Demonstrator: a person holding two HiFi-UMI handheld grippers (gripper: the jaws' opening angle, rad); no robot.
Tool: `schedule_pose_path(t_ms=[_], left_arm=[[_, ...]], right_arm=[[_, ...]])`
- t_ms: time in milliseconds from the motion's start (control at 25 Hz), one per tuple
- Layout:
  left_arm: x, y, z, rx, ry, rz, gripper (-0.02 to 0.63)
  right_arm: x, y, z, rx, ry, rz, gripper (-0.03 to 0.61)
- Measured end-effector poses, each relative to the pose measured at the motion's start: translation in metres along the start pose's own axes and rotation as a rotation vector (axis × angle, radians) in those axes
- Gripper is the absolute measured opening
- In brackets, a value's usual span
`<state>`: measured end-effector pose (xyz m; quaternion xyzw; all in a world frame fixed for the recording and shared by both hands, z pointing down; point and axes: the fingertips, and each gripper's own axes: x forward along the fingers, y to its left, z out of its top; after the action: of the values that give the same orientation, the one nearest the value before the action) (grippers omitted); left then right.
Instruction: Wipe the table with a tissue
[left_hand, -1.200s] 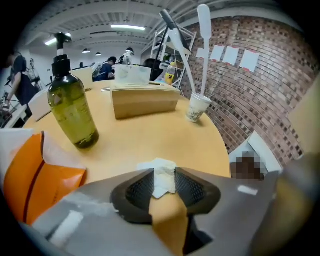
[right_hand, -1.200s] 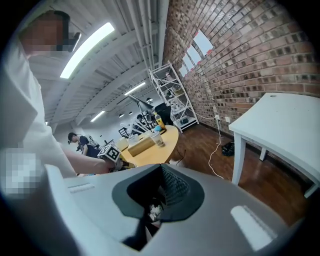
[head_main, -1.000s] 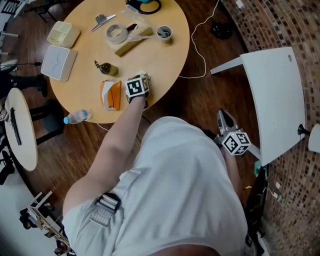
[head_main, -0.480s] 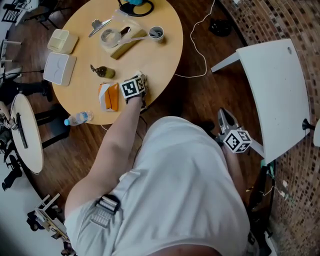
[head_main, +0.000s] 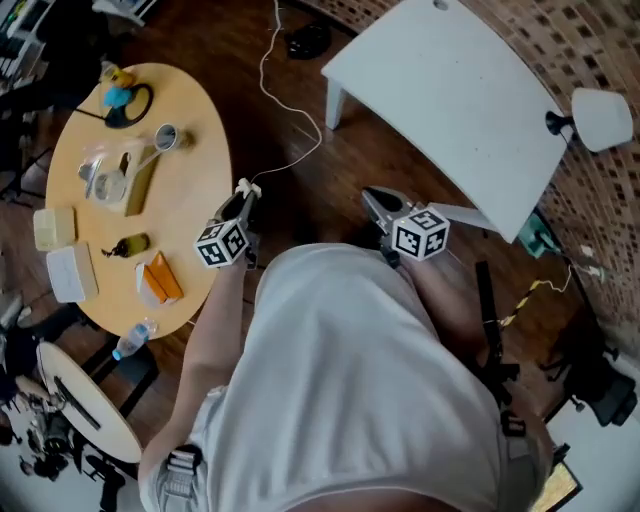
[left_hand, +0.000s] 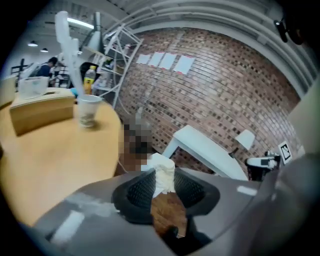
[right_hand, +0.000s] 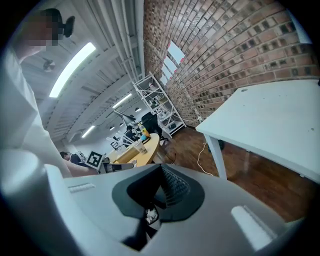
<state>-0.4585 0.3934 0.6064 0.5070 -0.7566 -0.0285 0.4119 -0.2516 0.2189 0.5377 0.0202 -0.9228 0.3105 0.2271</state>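
L gripper (head_main: 243, 196) swung off round table (head_main: 195, 185), jaws closing on tissue (left_hand: 163, 172); R gripper (head_main: 372, 198) closed.

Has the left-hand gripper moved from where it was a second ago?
Yes. The left gripper has left the round table and now hangs over the floor beyond its edge, its jaws just closing on a white tissue.

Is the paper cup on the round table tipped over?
No, the paper cup stands upright on the round table, near its edge.
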Motion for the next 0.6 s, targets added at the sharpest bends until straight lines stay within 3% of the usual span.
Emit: schedule_pose_path(t_ms=[280, 400, 600], left_arm=[[0.079, -0.187, 0.0, 0.224, 0.122, -0.364, 0.124], [0.098, -0.239, -0.008, 0.298, 0.168, -0.452, 0.126], [0.126, -0.303, -0.015, 0.394, 0.212, -0.53, 0.126]], right_arm=[[-0.071, -0.057, 0.023, 0.044, -0.091, -0.093, 0.008], [-0.098, -0.079, 0.028, 0.055, -0.119, -0.12, 0.008], [-0.145, -0.109, 0.028, 0.015, -0.144, -0.161, 0.008]])
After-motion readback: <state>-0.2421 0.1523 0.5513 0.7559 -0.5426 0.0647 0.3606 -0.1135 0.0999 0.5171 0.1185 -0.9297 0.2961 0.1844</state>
